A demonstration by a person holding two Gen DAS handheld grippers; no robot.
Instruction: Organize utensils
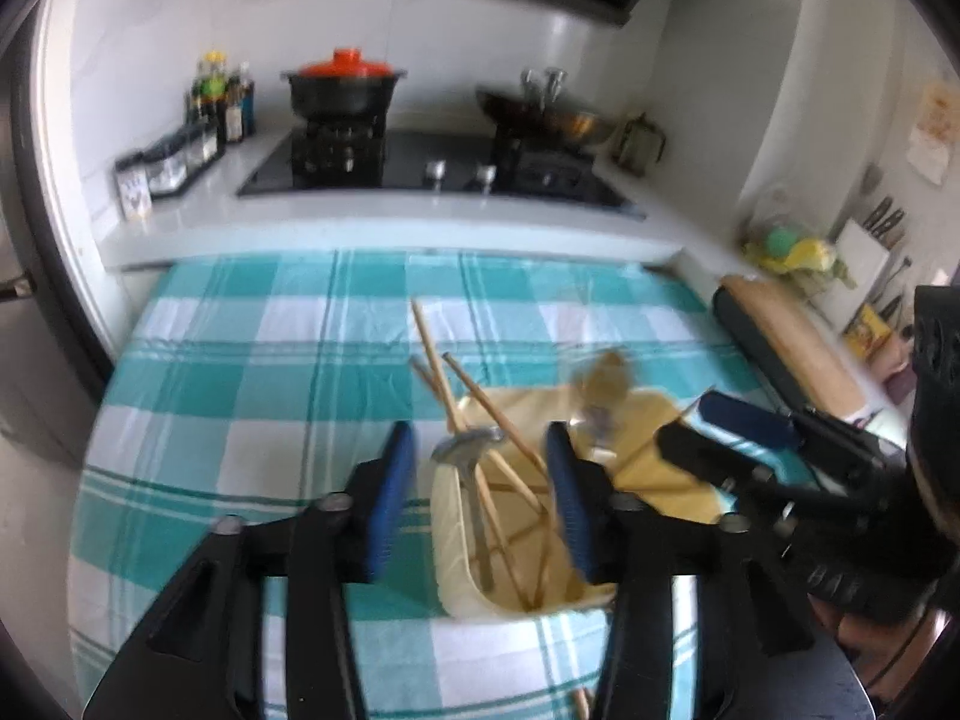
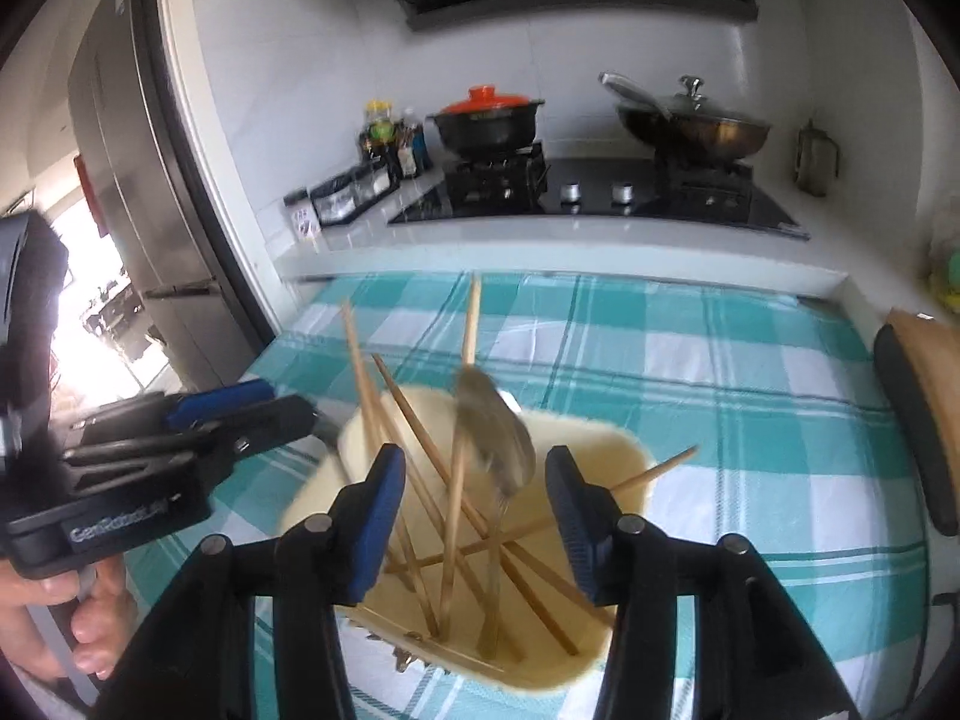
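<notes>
A cream utensil holder (image 1: 456, 534) stands on the teal checked tablecloth (image 1: 240, 372); it also shows in the right wrist view (image 2: 600, 450). Several wooden chopsticks (image 1: 432, 354) and a metal spoon (image 1: 471, 441) lean in it. In the right wrist view the chopsticks (image 2: 360, 360) and a blurred metal spoon (image 2: 495, 426) stand in the holder. My left gripper (image 1: 480, 486) is open, its fingers astride the holder's left end. My right gripper (image 2: 474, 498) is open above the holder. The right gripper shows at the right of the left view (image 1: 714, 420), and the left gripper at the left of the right view (image 2: 288, 402).
Behind the cloth a white counter (image 1: 372, 222) carries a black hob (image 1: 420, 162), a red-lidded pot (image 1: 345, 81), a wok (image 1: 552, 111) and sauce bottles (image 1: 219, 96). A rolled mat (image 1: 786, 336) lies at the right. A steel fridge (image 2: 138, 180) stands at the left.
</notes>
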